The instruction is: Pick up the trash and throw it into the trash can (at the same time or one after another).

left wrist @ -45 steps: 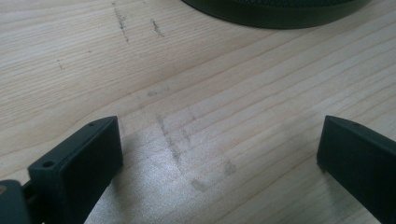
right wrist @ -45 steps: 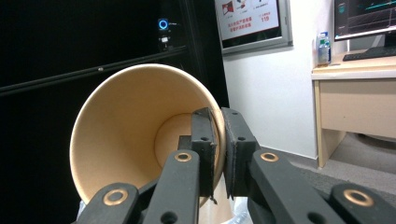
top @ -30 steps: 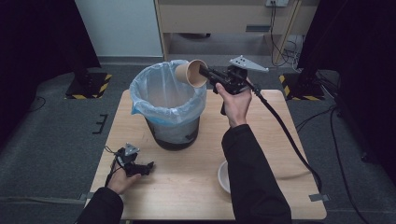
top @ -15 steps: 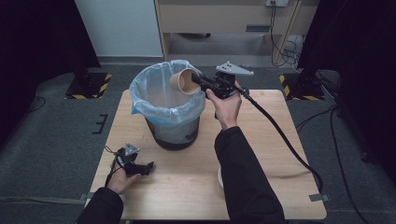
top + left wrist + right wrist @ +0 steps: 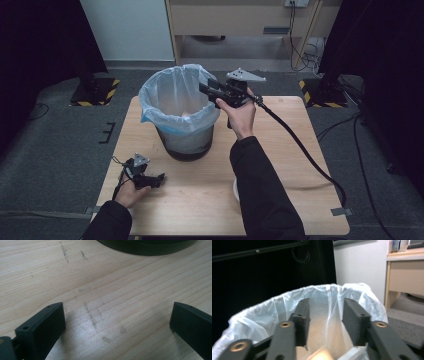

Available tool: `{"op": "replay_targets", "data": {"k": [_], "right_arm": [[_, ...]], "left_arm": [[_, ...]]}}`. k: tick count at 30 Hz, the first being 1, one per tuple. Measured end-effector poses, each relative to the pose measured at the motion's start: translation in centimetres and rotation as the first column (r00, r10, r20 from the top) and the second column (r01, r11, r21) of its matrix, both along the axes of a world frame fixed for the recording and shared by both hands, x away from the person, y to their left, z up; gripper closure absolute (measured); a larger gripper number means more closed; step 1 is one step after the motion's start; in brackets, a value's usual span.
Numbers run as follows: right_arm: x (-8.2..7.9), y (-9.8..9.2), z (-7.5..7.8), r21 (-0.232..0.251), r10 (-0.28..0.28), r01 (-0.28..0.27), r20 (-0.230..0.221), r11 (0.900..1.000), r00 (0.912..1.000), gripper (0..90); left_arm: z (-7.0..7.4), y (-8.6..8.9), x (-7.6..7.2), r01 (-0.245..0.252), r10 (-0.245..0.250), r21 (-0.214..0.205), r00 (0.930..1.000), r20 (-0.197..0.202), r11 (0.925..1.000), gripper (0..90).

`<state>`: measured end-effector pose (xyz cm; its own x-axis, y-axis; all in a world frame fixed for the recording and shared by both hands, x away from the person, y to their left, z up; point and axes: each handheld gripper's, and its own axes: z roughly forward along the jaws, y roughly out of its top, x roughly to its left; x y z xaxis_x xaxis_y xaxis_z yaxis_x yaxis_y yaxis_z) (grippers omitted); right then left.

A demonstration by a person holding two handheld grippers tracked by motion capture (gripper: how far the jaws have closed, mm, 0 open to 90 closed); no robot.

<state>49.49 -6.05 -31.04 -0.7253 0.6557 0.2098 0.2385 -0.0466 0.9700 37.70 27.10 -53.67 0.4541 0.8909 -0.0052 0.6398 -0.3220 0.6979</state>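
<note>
Hovering over the rim of the bin (image 5: 185,145), the right gripper (image 5: 205,86) is seen with its jaws just opened and nothing between them; a paper cup (image 5: 186,114) is glimpsed inside the bin's plastic liner (image 5: 274,312), below the jaws. The left gripper (image 5: 159,177) is rested on the table (image 5: 300,150) near the front left, jaws spread wide, empty

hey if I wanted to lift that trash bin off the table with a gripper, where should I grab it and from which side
Probably the top rim of the trash bin, from straight above: it stands upright, its body looks too wide for the jaws, and the rim under the folded-over liner bag is thin. The right gripper, open, is already there.
</note>
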Motion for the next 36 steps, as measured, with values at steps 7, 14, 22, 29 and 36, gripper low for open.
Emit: {"op": "replay_targets", "data": {"k": [7, 14, 22, 29, 36], "right_arm": [[-0.6, -2.3, 2.1, 0.023, -0.06, 0.059, 0.044, 0.998, 0.9972, 39.3], [-3.0, -5.8, 4.1, 0.039, -0.119, 0.116, 0.078, 0.9925, 0.9899, 31.4], [-5.6, -11.5, 2.2, 0.003, -0.22, 0.22, 0.047, 0.9755, 0.9745, 26.6], [-7.3, -14.9, -1.4, -0.044, -0.254, 0.254, 0.007, 0.9663, 0.9673, 24.8], [-9.5, -17.9, -5.7, -0.121, -0.273, 0.266, -0.047, 0.9565, 0.9609, 25.5]], "left_arm": [[0.0, 0.0, 0.0, 0.0, 0.0, 0.0, 1.0, 0.0, 1.0, 0.0], [0.0, 0.0, 0.0, 0.0, 0.0, 0.0, 1.0, 0.001, 1.0, 0.0], [0.0, 0.0, 0.0, 0.001, -0.001, 0.002, 1.0, -0.001, 1.0, 0.0], [0.0, 0.0, 0.0, 0.001, -0.001, 0.002, 1.0, -0.001, 1.0, 0.0], [0.0, 0.0, 0.0, 0.001, -0.001, 0.003, 1.0, 0.0, 1.0, 0.0]]}}
